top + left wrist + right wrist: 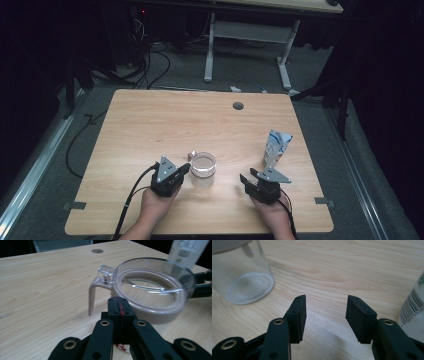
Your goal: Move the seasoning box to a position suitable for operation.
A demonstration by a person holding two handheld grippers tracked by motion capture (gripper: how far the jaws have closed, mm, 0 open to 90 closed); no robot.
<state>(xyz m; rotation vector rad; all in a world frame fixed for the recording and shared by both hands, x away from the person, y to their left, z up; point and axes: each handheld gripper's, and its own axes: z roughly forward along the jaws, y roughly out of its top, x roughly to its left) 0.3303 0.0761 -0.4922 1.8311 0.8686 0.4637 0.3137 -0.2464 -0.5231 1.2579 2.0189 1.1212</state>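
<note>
A clear glass jar (203, 169) with a see-through lid on a beige ring (152, 287) stands at the table's front middle. A beige clip (93, 293) hangs down from the lid's latch. My left gripper (186, 167) is just left of the jar, its jaws shut with nothing between them. In the left gripper view its tips (119, 307) sit at the near side of the lid's ring; contact cannot be told. My right gripper (243, 181) rests to the jar's right, open over bare wood (325, 312). The jar's base (242, 275) is off to its left.
A white and blue pouch (276, 146) stands upright beyond the right gripper, and its barcode side (414, 312) is close to that gripper's right jaw. A round cable hole (238, 106) lies near the table's far edge. Another desk's legs (209, 50) stand on the floor beyond.
</note>
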